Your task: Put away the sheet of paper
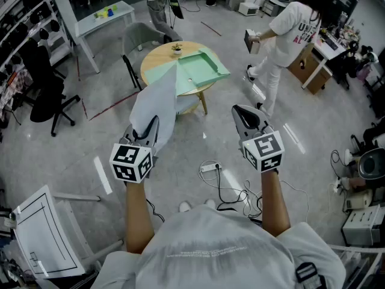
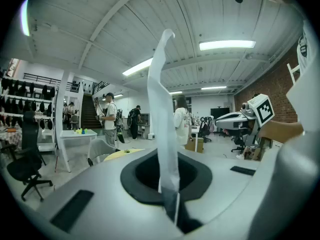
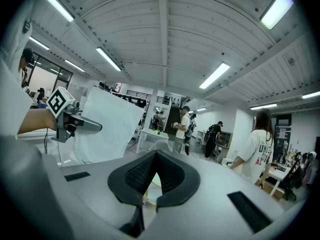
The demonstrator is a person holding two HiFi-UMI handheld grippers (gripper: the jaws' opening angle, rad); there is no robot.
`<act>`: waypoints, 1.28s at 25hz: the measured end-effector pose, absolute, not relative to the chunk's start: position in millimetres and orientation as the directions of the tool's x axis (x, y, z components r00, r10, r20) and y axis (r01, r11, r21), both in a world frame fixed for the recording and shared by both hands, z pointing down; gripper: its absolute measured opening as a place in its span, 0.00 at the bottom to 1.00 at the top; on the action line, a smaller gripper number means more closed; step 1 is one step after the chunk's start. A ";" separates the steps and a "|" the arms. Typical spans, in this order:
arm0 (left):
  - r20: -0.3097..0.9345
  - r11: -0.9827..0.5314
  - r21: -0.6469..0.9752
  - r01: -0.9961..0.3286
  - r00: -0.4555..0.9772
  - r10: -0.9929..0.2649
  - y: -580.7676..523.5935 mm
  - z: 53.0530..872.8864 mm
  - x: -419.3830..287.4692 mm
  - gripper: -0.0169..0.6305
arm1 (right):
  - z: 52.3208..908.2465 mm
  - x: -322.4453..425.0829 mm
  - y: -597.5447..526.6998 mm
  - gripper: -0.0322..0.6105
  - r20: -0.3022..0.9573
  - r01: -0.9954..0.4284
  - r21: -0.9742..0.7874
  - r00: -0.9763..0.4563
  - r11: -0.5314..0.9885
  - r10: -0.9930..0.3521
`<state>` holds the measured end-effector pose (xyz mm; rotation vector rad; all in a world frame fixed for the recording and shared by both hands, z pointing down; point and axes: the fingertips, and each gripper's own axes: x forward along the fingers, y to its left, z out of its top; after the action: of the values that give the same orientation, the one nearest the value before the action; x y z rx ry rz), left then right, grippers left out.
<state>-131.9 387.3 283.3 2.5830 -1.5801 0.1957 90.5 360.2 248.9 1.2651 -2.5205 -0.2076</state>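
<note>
1. Currently mid-carry. The left gripper (image 1: 149,131) has its jaws pressed together on the lower edge of a thin white sheet of paper (image 1: 157,98). The left gripper view shows the sheet edge-on, pinched between the pads.
2. The sheet rises up and ahead from those jaws, free in the air and slightly bowed. In the head view its far end overlaps the rim of a round pale wooden table (image 1: 157,59). The left gripper view shows it standing upright, so it is probably clear of the table.
3. The right gripper (image 1: 243,114) has its jaws drawn together at the tips with nothing between them. It is held off to the right of the left gripper, about level with it and well apart from the sheet.
4. A light green shallow tray (image 1: 201,71) lies on the table, ahead of both grippers. It looks empty and is the likely place for the sheet.
5. Judged step: bringing the sheet toward the tray. Placing has not begun.
6. The next move calls for:
   - taking the left gripper forward over the tray;
   - tipping the sheet down so that its free end leads in flat;
   - parting the jaws only then.
7. The sheet is limp and may fold or catch on the tray's raised rim. The right gripper could steady the free edge, but it would have to open first.
</note>
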 end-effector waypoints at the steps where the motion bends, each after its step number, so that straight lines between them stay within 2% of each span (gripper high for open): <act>1: 0.167 -0.458 0.016 -0.889 0.454 -0.875 387.8 284.0 -129.5 0.05 | 249.7 90.5 361.0 0.08 0.212 -0.755 0.265 -0.561 0.600 -0.800; 4: 0.171 -0.474 -0.027 -0.880 0.463 -0.870 389.6 284.8 -121.1 0.05 | 249.5 91.1 363.1 0.08 0.203 -0.755 0.263 -0.565 0.600 -0.800; 10: 0.181 -0.463 -0.231 -0.856 0.429 -0.885 391.7 282.6 -103.3 0.05 | 249.3 104.4 361.9 0.09 0.185 -0.769 0.261 -0.554 0.584 -0.812; 17: 0.220 -0.449 -0.192 -0.873 0.407 -0.886 387.9 295.7 -85.1 0.05 | 267.5 126.2 355.8 0.08 0.232 -0.741 0.311 -0.548 0.595 -0.804; 24: 0.249 -0.425 -0.192 -0.885 0.375 -0.893 377.3 299.0 -53.1 0.05 | 272.6 165.7 335.1 0.08 0.197 -0.757 0.298 -0.548 0.582 -0.813; 32: 0.297 -0.401 -0.231 -0.887 0.328 -0.897 370.4 311.6 -32.5 0.05 | 298.2 188.5 310.1 0.08 0.240 -0.721 0.250 -0.601 0.646 -0.763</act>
<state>-32.5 370.4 311.6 2.5813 -1.7339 0.6059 188.5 310.1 298.2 1.1849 -2.5440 -0.1819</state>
